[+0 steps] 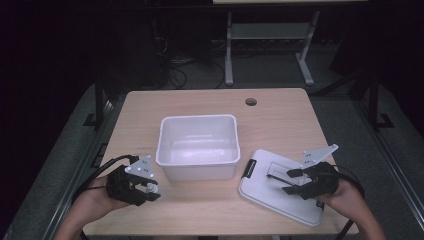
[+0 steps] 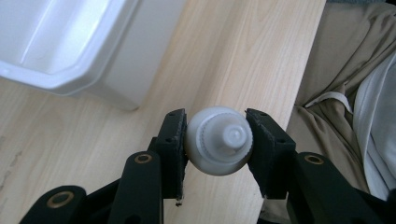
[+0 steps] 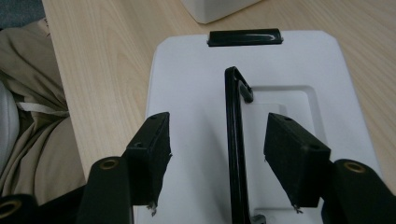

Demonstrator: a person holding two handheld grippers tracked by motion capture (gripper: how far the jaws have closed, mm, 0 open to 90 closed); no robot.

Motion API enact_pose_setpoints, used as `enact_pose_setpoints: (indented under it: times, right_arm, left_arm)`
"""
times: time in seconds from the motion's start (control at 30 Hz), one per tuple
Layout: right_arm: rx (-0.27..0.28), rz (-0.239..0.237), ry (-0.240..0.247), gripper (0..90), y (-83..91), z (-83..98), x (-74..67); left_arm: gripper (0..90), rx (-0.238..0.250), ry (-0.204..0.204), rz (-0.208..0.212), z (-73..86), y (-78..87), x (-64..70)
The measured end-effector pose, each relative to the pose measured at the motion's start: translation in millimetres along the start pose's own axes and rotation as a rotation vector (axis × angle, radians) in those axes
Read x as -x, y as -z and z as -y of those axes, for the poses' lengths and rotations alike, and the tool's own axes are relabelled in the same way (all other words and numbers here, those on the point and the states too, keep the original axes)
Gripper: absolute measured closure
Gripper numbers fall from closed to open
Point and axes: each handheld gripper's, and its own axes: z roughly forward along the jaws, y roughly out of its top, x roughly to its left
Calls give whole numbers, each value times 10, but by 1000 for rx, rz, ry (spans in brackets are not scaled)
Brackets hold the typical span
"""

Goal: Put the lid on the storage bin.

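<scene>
A wooden table (image 1: 210, 210) carries a white bin (image 1: 197, 145) at its centre. At four o'clock from the bin lies a white lid (image 1: 260, 190), its black handle (image 3: 236, 140) standing up between the spread jaws of the right gripper (image 1: 292, 181), neither pad touching it. At eight o'clock from the bin, near the table's front edge, the left gripper (image 1: 148, 189) pinches a small white bottle (image 2: 219, 145) by its sides, the cap facing the left gripper view, clear of the tabletop.
</scene>
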Motion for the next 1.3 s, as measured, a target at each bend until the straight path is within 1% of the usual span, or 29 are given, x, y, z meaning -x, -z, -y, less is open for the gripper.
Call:
enact_pose_setpoints:
  times: [0.03, 0.13, 0.2, 0.3, 0.4, 0.47, 0.53, 0.57, 0.6, 0.83, 0.9, 0.97, 1.03, 1.07, 1.1, 1.13, 1.17, 1.27, 1.3]
  right_arm:
    - [1, 2, 2, 403, 3, -2, 2]
    - [2, 0, 4, 400, 4, -5, 3]
    - [0, -1, 3, 401, 7, -9, 0]
    - [2, 1, -4, 400, 24, -14, -4]
    - [3, 4, 6, 400, 40, -17, 5]
    - [0, 6, 2, 400, 50, -22, 1]
    - [1, 6, 0, 400, 57, -24, 1]
    - [2, 7, -5, 400, 61, -25, -2]
    - [0, 8, -4, 400, 66, -27, 0]
    - [5, 8, 1, 400, 88, -39, 8]
    - [2, 9, -2, 400, 93, -44, 10]
    - [2, 7, 2, 403, 95, -48, 14]
    - [1, 5, 5, 403, 93, -51, 19]
    - [-1, 3, 1, 403, 94, -53, 17]
    - [-2, 2, 1, 403, 94, -53, 17]
    - [-2, 0, 4, 404, 95, -51, 21]
    - [-2, -4, -3, 404, 97, -50, 19]
    - [-4, -9, 0, 404, 101, -61, 18]
    - [-2, -8, 6, 404, 103, -65, 23]
  left_arm:
    - [596, -2, -6, 0, -11, 19, -13]
    - [596, -4, -2, -4, -47, 75, -39]
    - [596, -3, -8, -7, -76, 116, -57]
    - [596, 2, -7, -10, -120, 171, -85]
    - [596, -7, -8, -12, -165, 217, -124]
    - [596, -11, -11, -17, -195, 254, -152]
    - [596, -6, -9, -20, -225, 291, -167]
    - [596, -7, -17, -23, -242, 312, -180]
    - [596, -3, -11, -24, -256, 328, -184]
    - [596, 3, -16, -30, -355, 443, -249]
    - [596, -2, -14, -39, -378, 463, -258]
    - [596, -10, -21, -44, -401, 488, -277]
    - [596, -2, -12, -45, -420, 505, -296]
    - [596, -6, -17, -44, -432, 517, -313]
    - [596, -3, -11, -44, -443, 524, -325]
    - [596, -3, -14, -43, -455, 531, -342]
    - [596, 2, -8, -44, -467, 536, -352]
    - [596, 4, -5, -44, -506, 549, -384]
    - [596, 3, -11, -46, -517, 554, -398]
